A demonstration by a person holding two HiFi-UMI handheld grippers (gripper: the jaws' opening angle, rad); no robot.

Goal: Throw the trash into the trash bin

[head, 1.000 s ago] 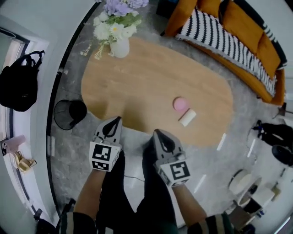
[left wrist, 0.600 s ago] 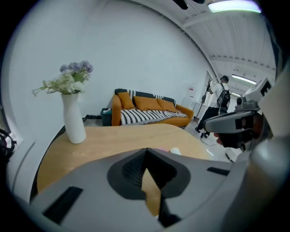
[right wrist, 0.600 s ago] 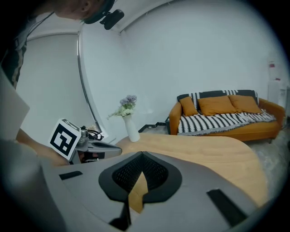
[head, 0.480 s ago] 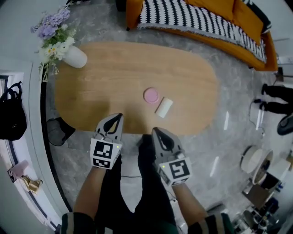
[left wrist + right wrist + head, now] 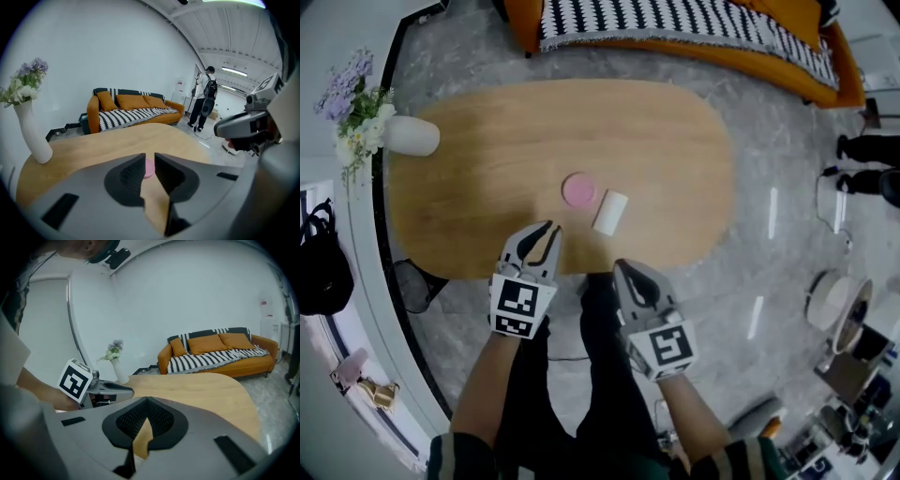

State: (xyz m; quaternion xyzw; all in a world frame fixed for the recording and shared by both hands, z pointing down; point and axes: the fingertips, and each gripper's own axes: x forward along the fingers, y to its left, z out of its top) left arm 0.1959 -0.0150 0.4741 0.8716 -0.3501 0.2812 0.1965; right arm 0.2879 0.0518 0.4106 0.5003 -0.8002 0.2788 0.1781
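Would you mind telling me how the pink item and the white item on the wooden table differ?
The pink item is low and round; the white item is a short cylinder lying on its side. The pink item sits farther from the table's near edge, the white item closer to it. Both rest close together on the wooden table.

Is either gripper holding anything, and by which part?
Nothing is held. The left gripper has just been opening, jaws empty; the right gripper is shut on nothing.
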